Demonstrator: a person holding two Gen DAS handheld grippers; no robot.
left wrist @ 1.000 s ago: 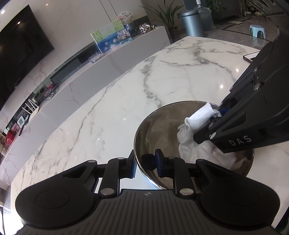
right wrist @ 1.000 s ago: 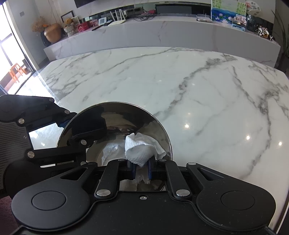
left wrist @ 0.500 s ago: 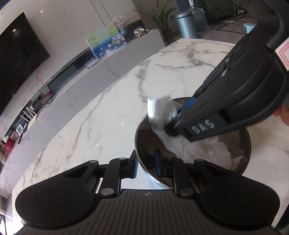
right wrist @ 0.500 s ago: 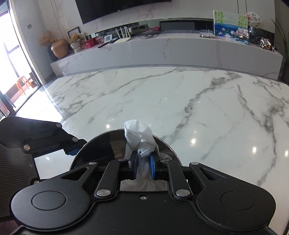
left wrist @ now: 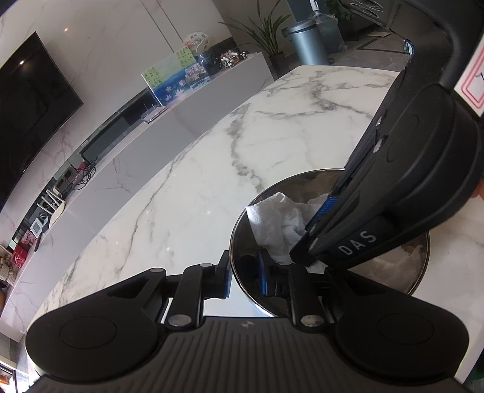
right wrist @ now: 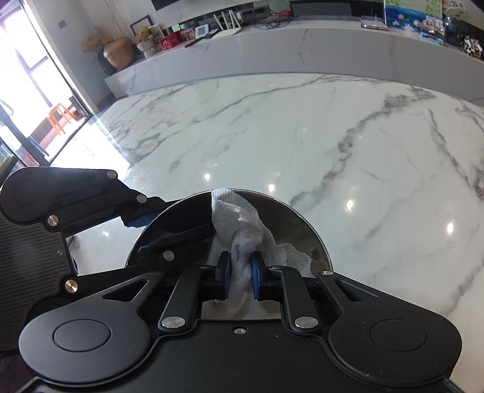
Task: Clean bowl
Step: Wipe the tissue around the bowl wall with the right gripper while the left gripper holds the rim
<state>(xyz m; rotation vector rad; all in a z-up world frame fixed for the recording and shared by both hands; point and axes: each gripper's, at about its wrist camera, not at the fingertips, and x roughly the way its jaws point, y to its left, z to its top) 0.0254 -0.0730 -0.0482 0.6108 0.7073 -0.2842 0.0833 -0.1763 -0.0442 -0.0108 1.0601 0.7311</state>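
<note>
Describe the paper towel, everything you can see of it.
The paper towel is white, embossed and crumpled. It lies inside the steel bowl, one end standing at the far rim, more of it spread over the bowl's bottom. The right gripper is pinched on a bunched middle fold, both blue pads against it. The left gripper clamps the bowl's rim, not the towel.

A home living room. A large white marble table [right wrist: 302, 136] stands before a long low marble media cabinet [right wrist: 272, 51]. A dark television [left wrist: 27, 112] hangs on the wall above it. The cabinet carries a router [right wrist: 227, 25], framed picture [left wrist: 172, 78], vase [right wrist: 118, 54] and soft toy [right wrist: 145, 39]; potted plants [left wrist: 266, 33] stand nearby.
</note>
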